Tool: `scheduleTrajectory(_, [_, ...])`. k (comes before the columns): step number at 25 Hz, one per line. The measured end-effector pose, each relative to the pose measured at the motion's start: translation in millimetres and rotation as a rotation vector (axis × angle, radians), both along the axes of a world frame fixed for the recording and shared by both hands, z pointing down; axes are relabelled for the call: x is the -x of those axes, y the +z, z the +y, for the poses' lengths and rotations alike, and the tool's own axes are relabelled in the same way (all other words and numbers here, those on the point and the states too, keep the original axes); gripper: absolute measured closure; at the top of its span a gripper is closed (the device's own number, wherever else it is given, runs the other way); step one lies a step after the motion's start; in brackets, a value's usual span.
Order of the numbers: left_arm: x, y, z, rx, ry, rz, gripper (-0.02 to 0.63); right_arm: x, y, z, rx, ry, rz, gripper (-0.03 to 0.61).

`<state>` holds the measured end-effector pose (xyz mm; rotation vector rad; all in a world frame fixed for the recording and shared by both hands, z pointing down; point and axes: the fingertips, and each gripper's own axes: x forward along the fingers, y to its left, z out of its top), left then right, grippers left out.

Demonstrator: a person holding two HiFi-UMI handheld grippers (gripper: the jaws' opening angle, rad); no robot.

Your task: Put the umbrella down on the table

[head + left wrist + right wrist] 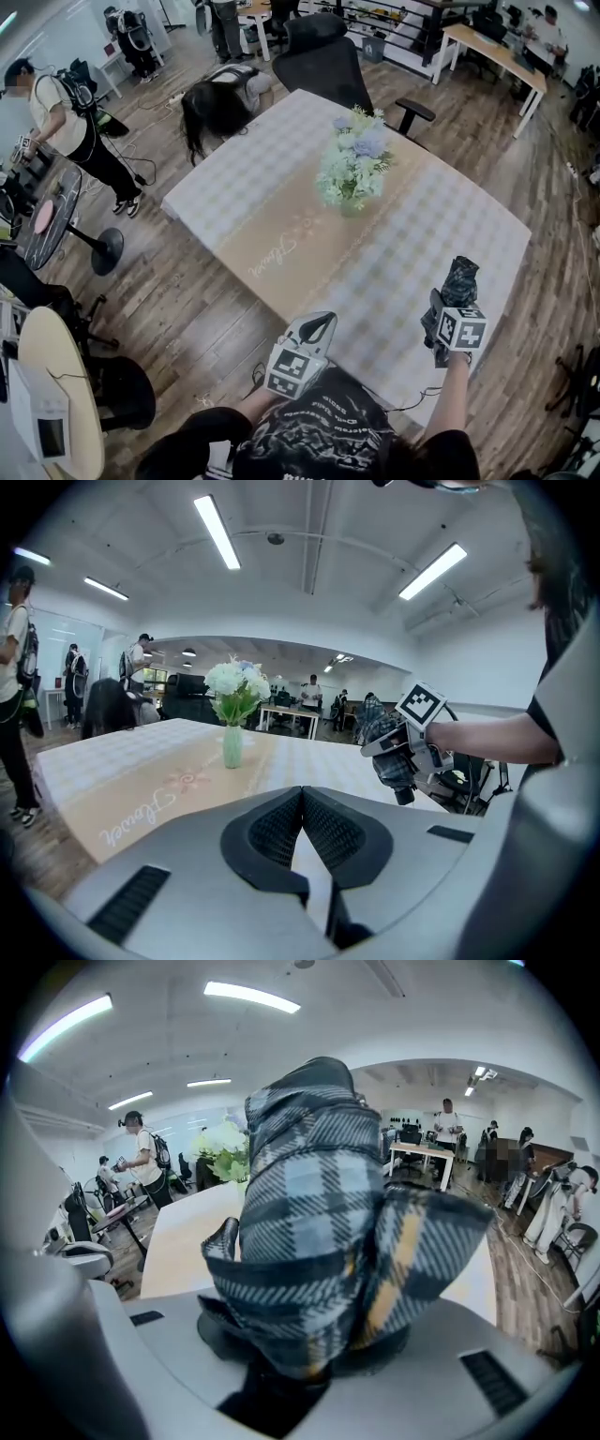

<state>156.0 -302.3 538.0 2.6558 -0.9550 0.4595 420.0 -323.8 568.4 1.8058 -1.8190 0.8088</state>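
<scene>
In the head view my right gripper [450, 305] is shut on a folded dark plaid umbrella [460, 278], held above the near right part of the table [281, 187]. That gripper's own view is mostly filled by the umbrella [319, 1232], whose checked grey and yellow fabric bulges out between the jaws. My left gripper [324, 322] hovers by the table's near edge with its jaws shut together and nothing between them [302, 791]. The left gripper view also catches the right gripper [412, 752] holding the umbrella [380, 731] off to the right.
A vase of pale flowers [353, 167] stands at the table's middle, on a tan runner. A black office chair [323, 56] stands at the far side, where a person [220, 98] bends over the corner. Another person [66, 122] and a small round table [52, 220] are at left.
</scene>
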Motion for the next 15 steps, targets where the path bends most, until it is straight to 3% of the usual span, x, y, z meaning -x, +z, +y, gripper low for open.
scheduleTrajectory(8, [-10, 1, -4, -0.013, -0.041, -0.021, 0.594, -32, 35, -37, 0.14, -0.065, 0.002, 0.422])
scheduleTrajectory(15, [-14, 1, -7, -0.009, -0.089, -0.041, 0.594, -56, 60, -64, 0.199, -0.087, 0.02, 0.422])
